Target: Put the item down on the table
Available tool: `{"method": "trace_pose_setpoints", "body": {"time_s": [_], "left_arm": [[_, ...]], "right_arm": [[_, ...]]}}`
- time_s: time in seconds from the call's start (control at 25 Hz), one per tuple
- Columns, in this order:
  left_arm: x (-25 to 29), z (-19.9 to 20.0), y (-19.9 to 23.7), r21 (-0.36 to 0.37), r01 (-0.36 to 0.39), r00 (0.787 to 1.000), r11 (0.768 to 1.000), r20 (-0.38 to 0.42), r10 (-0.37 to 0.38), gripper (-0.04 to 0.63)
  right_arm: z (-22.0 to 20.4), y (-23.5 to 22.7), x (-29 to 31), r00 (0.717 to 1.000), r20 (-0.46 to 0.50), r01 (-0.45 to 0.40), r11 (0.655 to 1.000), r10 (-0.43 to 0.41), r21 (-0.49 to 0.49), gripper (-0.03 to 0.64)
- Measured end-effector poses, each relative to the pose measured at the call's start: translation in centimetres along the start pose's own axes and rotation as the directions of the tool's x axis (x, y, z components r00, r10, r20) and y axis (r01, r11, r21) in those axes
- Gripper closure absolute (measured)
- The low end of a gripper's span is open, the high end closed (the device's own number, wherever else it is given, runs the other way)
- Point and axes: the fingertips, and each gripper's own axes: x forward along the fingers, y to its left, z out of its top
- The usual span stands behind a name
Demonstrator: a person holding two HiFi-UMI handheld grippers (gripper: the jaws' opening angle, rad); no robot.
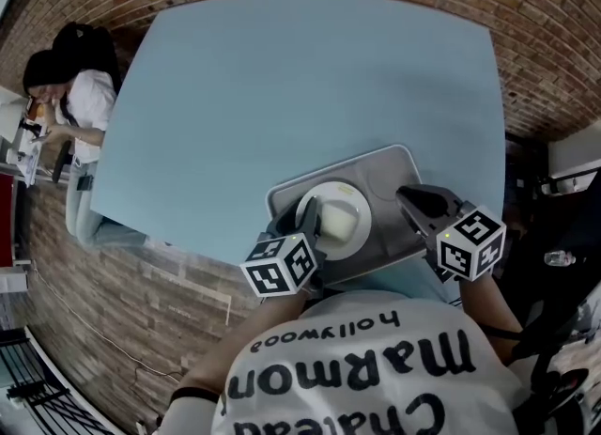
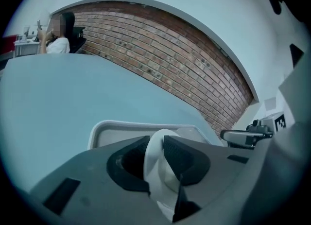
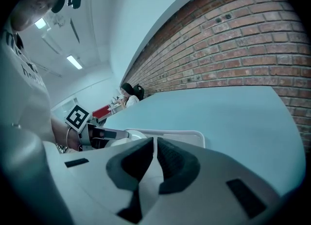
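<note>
- Two left gripper (image 2: 156, 144) jaws pinched the plate (image 2: 160, 178) rim, probably to lift it.
- Right gripper (image 3: 155, 146) jaws clamped the tray (image 1: 394, 163) edge, seemingly steadying it on the bench (image 1: 282, 85).

I am clamping my left gripper (image 1: 308, 225) on the plate (image 1: 325, 194) rim | I am pinching my right gripper (image 1: 408, 197) on the tray (image 1: 394, 164) edge | both angling inward

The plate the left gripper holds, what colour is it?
White. The head view shows the plate best, against the grey tray.
</note>
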Motion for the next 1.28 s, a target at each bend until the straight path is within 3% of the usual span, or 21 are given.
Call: {"method": "trace_pose_setpoints", "body": {"time_s": [0.24, 0.52, 0.64, 0.92, 1.04, 1.08, 1.28], "left_arm": [[0.7, -0.1, -0.3, 0.123, -0.014, 1.000, 0.992, -0.015, 0.016, 0.511], [0.9, 0.3, -0.2, 0.152, -0.028, 1.000, 0.988, -0.005, 0.029, 0.506], [0.6, 0.5, -0.6, 0.199, -0.041, 0.999, 0.979, 0.023, 0.037, 0.506], [0.9, 1.1, -1.7, 0.419, -0.041, 0.999, 0.907, 0.044, 0.025, 0.500], [1.4, 0.2, -2.4, 0.547, -0.018, 1.000, 0.837, 0.008, 0.016, 0.500], [1.5, 0.0, -2.5, 0.565, -0.013, 1.000, 0.825, 0.007, 0.011, 0.502], [2.0, -0.3, -2.5, 0.549, -0.010, 1.000, 0.836, 0.008, 0.007, 0.502]], "right_arm": [[-0.5, -0.1, -0.4, 1.000, -0.006, 0.001, 1.000, -0.001, 0.005, 0.601], [-0.5, -0.6, -0.9, 1.000, -0.005, 0.020, 1.000, -0.020, 0.009, 0.601], [-0.7, -0.4, -1.0, 1.000, -0.011, 0.018, 1.000, -0.018, 0.007, 0.601], [-1.0, -0.5, -1.2, 1.000, -0.017, 0.023, 1.000, -0.023, 0.013, 0.601], [-1.3, -0.4, -1.3, 0.999, -0.027, 0.018, 1.000, -0.017, 0.019, 0.601], [-1.4, -0.3, -1.4, 0.999, -0.031, 0.014, 1.000, -0.013, 0.021, 0.601], [-2.0, -0.4, -1.6, 0.999, -0.045, 0.010, 1.000, -0.009, 0.021, 0.601]]}}
